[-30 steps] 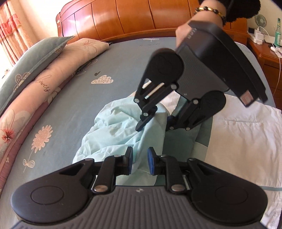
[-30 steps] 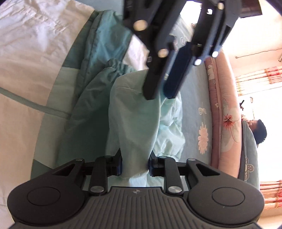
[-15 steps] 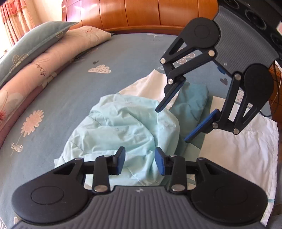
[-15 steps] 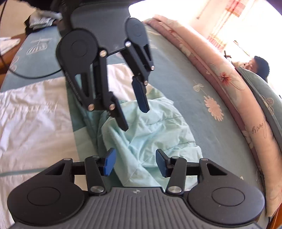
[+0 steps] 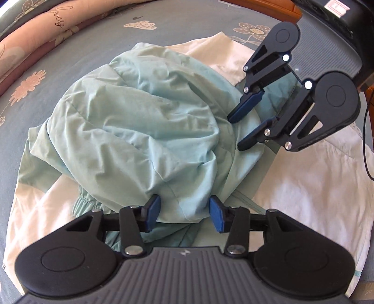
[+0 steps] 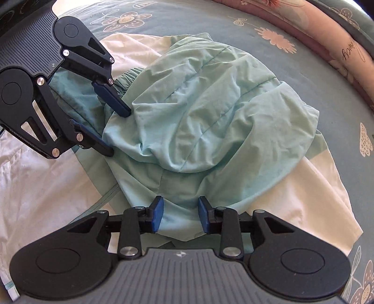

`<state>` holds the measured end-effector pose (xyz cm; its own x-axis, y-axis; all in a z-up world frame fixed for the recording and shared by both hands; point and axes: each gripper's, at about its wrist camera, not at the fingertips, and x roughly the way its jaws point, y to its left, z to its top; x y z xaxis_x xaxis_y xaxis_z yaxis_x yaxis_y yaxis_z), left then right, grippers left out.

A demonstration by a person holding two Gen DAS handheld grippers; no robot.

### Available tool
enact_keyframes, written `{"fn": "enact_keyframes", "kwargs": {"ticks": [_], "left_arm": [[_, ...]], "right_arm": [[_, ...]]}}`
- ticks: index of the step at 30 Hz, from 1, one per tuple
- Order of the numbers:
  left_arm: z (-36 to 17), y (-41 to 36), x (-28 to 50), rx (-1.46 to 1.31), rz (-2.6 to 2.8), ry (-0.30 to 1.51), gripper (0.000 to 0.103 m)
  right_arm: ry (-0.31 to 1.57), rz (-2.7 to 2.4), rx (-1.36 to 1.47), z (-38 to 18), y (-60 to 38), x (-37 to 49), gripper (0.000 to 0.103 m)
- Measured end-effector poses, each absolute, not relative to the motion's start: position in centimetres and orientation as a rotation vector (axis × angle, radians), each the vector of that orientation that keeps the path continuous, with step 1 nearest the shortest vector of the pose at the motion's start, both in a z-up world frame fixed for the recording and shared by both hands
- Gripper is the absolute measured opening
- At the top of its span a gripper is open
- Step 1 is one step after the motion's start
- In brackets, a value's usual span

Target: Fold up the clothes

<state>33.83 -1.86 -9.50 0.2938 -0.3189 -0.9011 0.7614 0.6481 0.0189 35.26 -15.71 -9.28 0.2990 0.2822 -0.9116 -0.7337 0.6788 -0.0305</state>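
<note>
Lying bunched on the bed (image 5: 191, 21), the mint garment (image 5: 145, 121) is seen as a rumpled mound on top of a white cloth (image 5: 311, 177) with mint trim; whether the two are one piece cannot be told. A second ago a mint fold was pinched between the right tongs (image 6: 179, 215) and lifted; half a second ago both tongs were wide and the fabric was released. Now both sets are lowered close over the heap. The left tongs (image 5: 184, 212) are opening slightly, half-wide, with a fold of mint fabric lying between the blue pads (image 5: 153, 209), which do not appear pressed on it. The right tongs are closing, at a narrower gap, with mint fabric between the pads; a firm pinch is not yet seen. Judged from this, a re-grip on new points is under way, so the fold has barely started: nothing is flattened or squared.

In the left wrist view the right tongs are seen at the heap's far right side, tips at the fabric; contact is hard to confirm. An elastic cuff or waistband (image 5: 85, 203) peeks out by the left pad. Garment type, sleeves and collar are hidden in the bunching. The bed's edges are cut off; a pink pillow (image 6: 327, 30) lines one side.
</note>
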Motion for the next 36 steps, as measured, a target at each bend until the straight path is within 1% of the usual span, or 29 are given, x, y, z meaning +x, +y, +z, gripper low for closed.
{"fn": "enact_keyframes", "kwargs": {"ticks": [3, 5, 6, 7, 8, 11, 14, 15, 16, 18, 19, 22, 24, 28, 29, 31, 32, 33, 34, 35, 36], "left_arm": [[-7.5, -1.2, 34.5, 0.459, -0.742, 1.018, 0.046], [-5.9, -0.6, 35.2, 0.423, -0.718, 0.977, 0.047], [-5.1, -0.3, 35.6, 0.401, -0.703, 0.954, 0.047], [-4.5, -0.2, 36.0, 0.373, -0.685, 0.932, 0.048], [-4.2, -0.3, 36.6, 0.348, -0.667, 0.913, 0.049], [-5.3, -1.3, 37.9, 0.338, -0.626, 0.892, 0.049], [-7.8, -1.8, 39.4, 0.394, -0.567, 0.930, 0.050], [-8.9, -1.7, 40.0, 0.417, -0.535, 0.954, 0.054], [-9.8, -1.3, 40.6, 0.423, -0.513, 0.977, 0.054], [-10.2, 0.1, 41.2, 0.340, -0.502, 1.014, 0.054], [-9.8, 0.6, 41.4, 0.295, -0.504, 1.016, 0.054], [-7.5, 2.2, 41.8, 0.173, -0.517, 0.990, 0.052], [-6.0, 3.5, 42.6, 0.096, -0.514, 0.953, 0.053], [-4.8, 6.5, 46.7, -0.065, -0.418, 0.927, 0.052], [-5.1, 7.5, 48.3, -0.123, -0.381, 0.941, 0.048], [-6.3, 9.5, 51.4, -0.254, -0.299, 0.991, 0.048], [-7.1, 10.4, 52.6, -0.321, -0.268, 1.020, 0.044], [-8.0, 11.3, 53.8, -0.391, -0.244, 1.051, 0.037], [-8.8, 11.9, 54.7, -0.453, -0.232, 1.085, 0.034], [-9.4, 12.3, 55.3, -0.506, -0.231, 1.115, 0.028], [-9.8, 12.4, 55.6, -0.531, -0.239, 1.138, 0.026]], "right_arm": [[1.031, 0.704, -0.457, -6.8, -16.3, 35.9, 0.037], [0.968, 0.673, -0.424, -4.7, -16.8, 36.7, 0.037], [0.940, 0.655, -0.401, -3.8, -17.0, 37.2, 0.039], [0.919, 0.626, -0.364, -3.2, -17.2, 37.9, 0.044], [0.902, 0.604, -0.340, -2.8, -17.3, 38.5, 0.045], [0.874, 0.537, -0.299, -3.6, -17.3, 40.4, 0.045], [0.899, 0.508, -0.288, -6.6, -16.8, 42.1, 0.045], [0.933, 0.486, -0.291, -8.1, -17.0, 42.8, 0.046], [0.966, 0.462, -0.293, -9.6, -17.1, 43.5, 0.046], [1.027, 0.434, -0.237, -10.8, -18.1, 44.3, 0.051], [1.033, 0.430, -0.188, -10.9, -18.5, 44.6, 0.051], [1.000, 0.462, -0.118, -8.6, -19.7, 44.1, 0.051], [0.977, 0.461, -0.068, -7.3, -20.8, 44.6, 0.051], [0.951, 0.411, 0.047, -6.0, -23.0, 47.9, 0.051], [0.950, 0.386, 0.080, -6.1, -23.5, 49.0, 0.051], [0.959, 0.350, 0.174, -6.8, -24.7, 51.6, 0.051], [0.966, 0.336, 0.222, -7.2, -25.3, 52.6, 0.051], [0.989, 0.325, 0.273, -7.8, -25.9, 53.7, 0.048], [1.018, 0.311, 0.324, -8.5, -26.5, 54.8, 0.044], [1.041, 0.297, 0.371, -9.1, -27.0, 55.5, 0.042], [1.060, 0.293, 0.412, -9.6, -27.3, 56.0, 0.038]]}}
